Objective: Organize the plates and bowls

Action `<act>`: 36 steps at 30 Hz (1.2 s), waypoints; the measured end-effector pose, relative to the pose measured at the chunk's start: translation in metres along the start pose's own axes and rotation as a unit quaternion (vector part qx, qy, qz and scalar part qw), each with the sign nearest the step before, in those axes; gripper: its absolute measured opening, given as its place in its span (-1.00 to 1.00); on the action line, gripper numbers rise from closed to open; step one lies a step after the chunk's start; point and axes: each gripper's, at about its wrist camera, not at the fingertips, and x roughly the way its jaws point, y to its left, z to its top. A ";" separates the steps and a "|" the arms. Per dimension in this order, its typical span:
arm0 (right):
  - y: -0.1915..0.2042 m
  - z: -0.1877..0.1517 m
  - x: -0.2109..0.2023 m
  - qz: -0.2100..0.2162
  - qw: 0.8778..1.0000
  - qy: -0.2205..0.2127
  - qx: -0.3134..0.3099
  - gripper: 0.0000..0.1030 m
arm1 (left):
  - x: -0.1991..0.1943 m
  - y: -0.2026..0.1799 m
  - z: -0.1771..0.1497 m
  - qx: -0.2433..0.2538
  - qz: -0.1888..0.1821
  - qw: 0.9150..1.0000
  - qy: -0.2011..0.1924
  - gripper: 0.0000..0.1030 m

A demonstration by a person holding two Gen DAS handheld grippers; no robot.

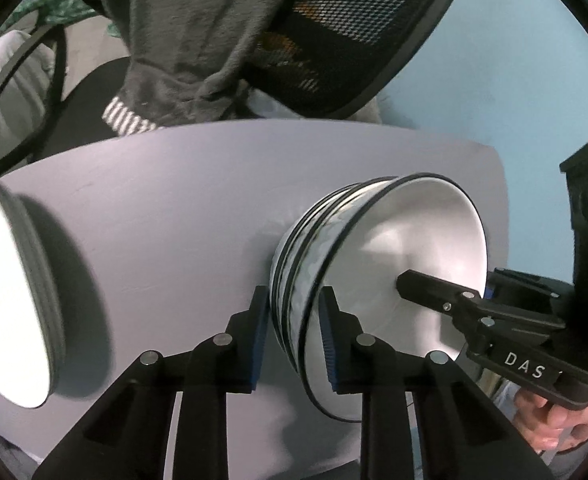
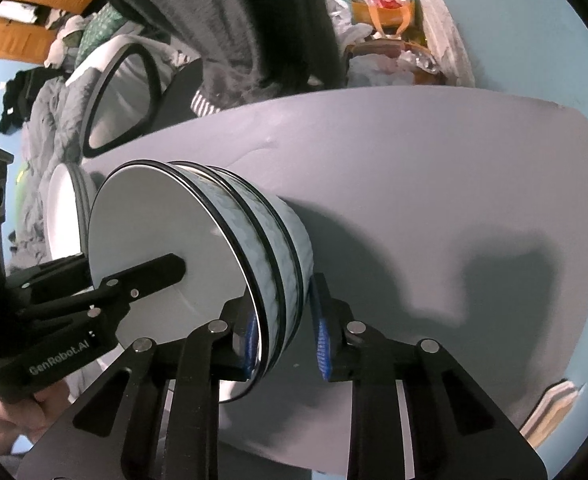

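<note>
Left wrist view: we clamp our left tool (image 1: 294, 340) on the rim of a nested bowl stack (image 1: 374, 264) standing on the grey tabletop (image 1: 173, 220); our right tool (image 2: 283, 340) pinches the opposite rim. Bowls seem gathered, and plates (image 1: 9, 300) sit stacked well apart. Final placement likely remains.

Fisheye views w/ dark vignetted corners, bent edges. Even indoor light; glare whitens the round white plates (image 1: 9, 300), motion-blurred. Soft shadows fall on the grey tabletop (image 2: 494, 280).
</note>
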 end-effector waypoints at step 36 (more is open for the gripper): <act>0.088 -0.025 0.050 -0.002 1.000 0.027 -0.003 -0.55 | -0.031 0.089 -0.070 -0.019 0.035 0.999 -0.012 -0.69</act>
